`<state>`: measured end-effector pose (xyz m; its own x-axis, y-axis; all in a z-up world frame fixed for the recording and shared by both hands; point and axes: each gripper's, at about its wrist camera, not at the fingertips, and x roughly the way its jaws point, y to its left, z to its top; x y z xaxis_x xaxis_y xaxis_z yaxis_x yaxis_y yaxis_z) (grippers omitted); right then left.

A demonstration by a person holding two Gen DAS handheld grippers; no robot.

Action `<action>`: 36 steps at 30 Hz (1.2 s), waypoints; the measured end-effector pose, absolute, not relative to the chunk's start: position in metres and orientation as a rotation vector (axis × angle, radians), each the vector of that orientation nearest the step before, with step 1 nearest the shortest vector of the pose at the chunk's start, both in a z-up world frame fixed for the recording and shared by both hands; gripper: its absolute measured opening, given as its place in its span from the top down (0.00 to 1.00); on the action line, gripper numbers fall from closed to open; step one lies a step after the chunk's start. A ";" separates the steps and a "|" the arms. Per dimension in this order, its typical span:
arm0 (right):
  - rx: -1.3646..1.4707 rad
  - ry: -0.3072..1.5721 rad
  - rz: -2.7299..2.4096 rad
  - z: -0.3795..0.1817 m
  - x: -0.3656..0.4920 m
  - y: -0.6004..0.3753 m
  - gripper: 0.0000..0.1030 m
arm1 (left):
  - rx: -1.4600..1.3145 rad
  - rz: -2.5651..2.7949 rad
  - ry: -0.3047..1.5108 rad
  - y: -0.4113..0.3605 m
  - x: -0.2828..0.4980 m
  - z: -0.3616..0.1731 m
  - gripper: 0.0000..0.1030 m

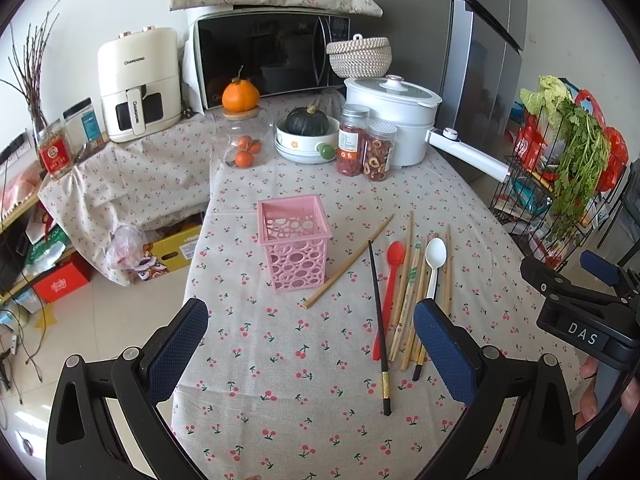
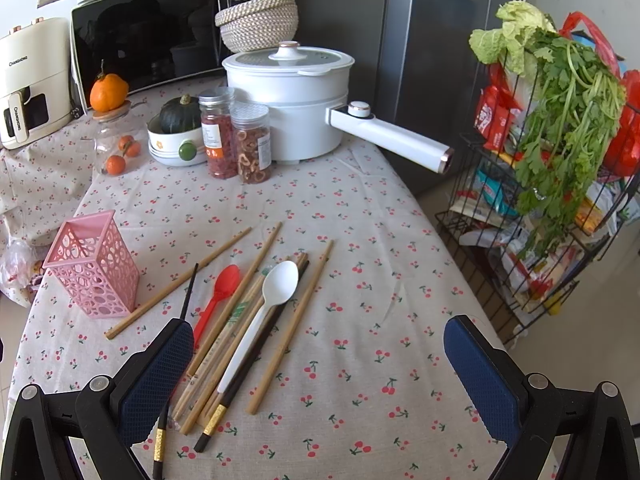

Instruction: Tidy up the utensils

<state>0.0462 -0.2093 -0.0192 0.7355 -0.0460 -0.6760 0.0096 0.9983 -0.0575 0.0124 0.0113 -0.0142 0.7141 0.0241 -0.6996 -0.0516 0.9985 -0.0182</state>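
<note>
A pink perforated utensil holder [image 1: 294,242] [image 2: 94,264] stands empty on the cherry-print tablecloth [image 1: 280,360] [image 2: 360,280]. Right of it lie a red spoon [image 1: 390,280] [image 2: 218,296], a white spoon [image 1: 434,260] [image 2: 272,300], several wooden chopsticks [image 1: 408,288] [image 2: 288,332] and black chopsticks [image 1: 378,320] [image 2: 256,360]. My left gripper [image 1: 312,340] is open and empty, hovering in front of the holder. My right gripper [image 2: 320,376] is open and empty over the near ends of the utensils; its body shows at the right of the left wrist view [image 1: 580,300].
At the table's back stand a white electric pot [image 2: 288,100] with a long handle, two jars [image 2: 236,140], a bowl with a squash [image 2: 176,136], a glass jar of oranges [image 1: 242,136], a microwave [image 1: 264,56] and an air fryer [image 1: 138,84]. A wire rack with greens [image 2: 560,160] stands to the right.
</note>
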 end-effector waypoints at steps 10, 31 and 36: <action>-0.042 0.749 -0.037 -0.020 0.048 -0.213 0.00 | -0.027 0.006 0.786 0.012 0.020 -0.010 0.00; 0.078 0.948 -0.112 -0.014 0.146 -0.269 0.01 | 0.057 -0.217 1.177 -0.056 0.183 -0.032 0.00; 0.132 1.059 -0.102 -0.051 0.171 -0.293 0.02 | 0.067 -0.160 1.294 -0.067 0.241 -0.071 0.11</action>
